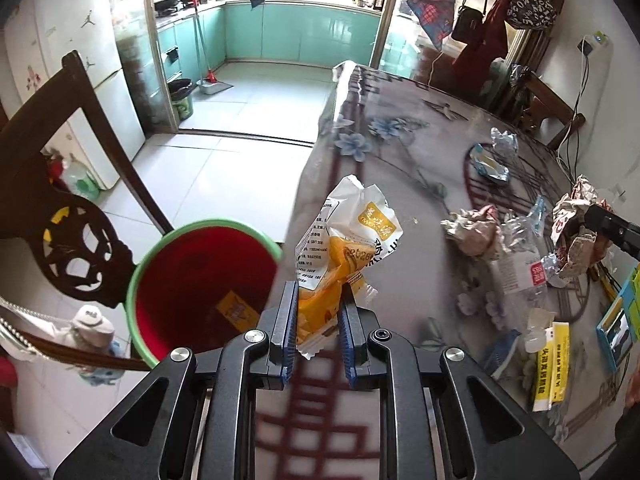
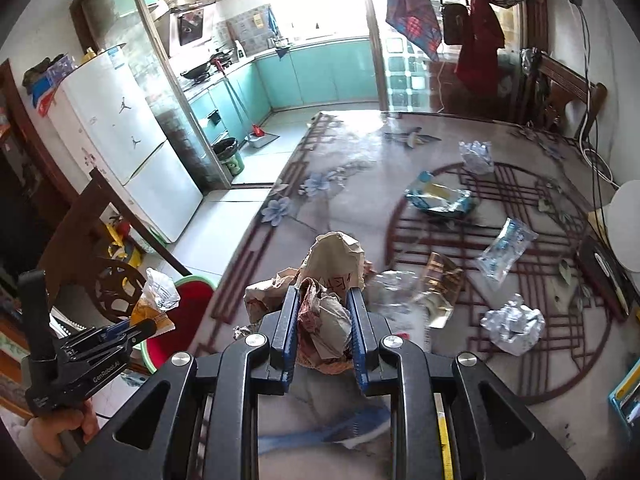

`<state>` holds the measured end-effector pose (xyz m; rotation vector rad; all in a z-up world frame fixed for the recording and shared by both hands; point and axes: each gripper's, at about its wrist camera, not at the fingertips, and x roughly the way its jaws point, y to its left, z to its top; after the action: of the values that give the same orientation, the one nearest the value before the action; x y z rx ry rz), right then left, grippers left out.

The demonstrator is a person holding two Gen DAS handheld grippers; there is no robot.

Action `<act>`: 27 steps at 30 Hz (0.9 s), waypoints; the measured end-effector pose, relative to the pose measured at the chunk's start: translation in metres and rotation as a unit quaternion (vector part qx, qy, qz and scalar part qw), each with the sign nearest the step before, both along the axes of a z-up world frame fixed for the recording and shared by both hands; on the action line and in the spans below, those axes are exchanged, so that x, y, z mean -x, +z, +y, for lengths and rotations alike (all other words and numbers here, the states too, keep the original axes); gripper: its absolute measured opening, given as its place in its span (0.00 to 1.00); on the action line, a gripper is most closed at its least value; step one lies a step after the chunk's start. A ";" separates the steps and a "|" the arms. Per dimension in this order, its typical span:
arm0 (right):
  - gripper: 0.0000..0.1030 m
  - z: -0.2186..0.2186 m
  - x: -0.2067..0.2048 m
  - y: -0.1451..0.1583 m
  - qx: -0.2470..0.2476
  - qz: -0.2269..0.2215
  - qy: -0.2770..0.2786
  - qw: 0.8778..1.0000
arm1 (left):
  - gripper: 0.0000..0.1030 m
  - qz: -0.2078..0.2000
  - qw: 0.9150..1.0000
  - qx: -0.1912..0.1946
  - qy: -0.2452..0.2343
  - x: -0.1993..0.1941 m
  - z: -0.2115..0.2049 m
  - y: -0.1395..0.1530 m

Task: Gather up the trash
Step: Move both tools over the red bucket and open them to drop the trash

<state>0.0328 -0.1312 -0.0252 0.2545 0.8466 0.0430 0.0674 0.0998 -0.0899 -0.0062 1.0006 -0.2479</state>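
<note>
My left gripper (image 1: 318,292) is shut on a white and yellow snack wrapper (image 1: 348,236), held above the table's left edge, just right of a red bin with a green rim (image 1: 200,280). The bin stands on the floor and holds a yellow wrapper at its bottom. My right gripper (image 2: 323,294) is shut on a wad of crumpled brown paper (image 2: 336,260) over the table. In the right wrist view the left gripper (image 2: 132,328) with its wrapper (image 2: 158,292) shows at lower left, over the bin (image 2: 192,292).
The flowered tablecloth (image 2: 340,184) carries more litter: a blue-yellow wrapper (image 2: 440,198), clear plastic packets (image 2: 506,248), a foil ball (image 2: 512,322), a crushed bottle (image 1: 516,264), crumpled paper (image 1: 472,228). A dark wooden chair (image 1: 68,216) stands left of the bin. A yellow box (image 1: 554,364) lies near the table's front.
</note>
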 end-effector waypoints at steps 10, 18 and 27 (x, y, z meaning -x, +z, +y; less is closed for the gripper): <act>0.20 0.055 -0.027 0.003 0.010 0.004 0.016 1.000 | 0.18 0.005 1.000 0.000 0.006 -0.019 0.046 -0.006; 0.20 0.114 -0.056 -0.005 0.008 0.011 0.047 0.999 | 0.18 0.024 0.999 -0.007 0.019 -0.034 0.089 -0.026; 0.20 0.177 -0.086 -0.035 -0.016 0.046 0.099 0.994 | 0.18 0.052 0.998 -0.016 0.027 -0.047 0.120 -0.052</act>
<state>0.1184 0.0455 -0.0602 0.2040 0.9608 0.2317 0.1144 0.2197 -0.1422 -0.0170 1.1053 -0.1824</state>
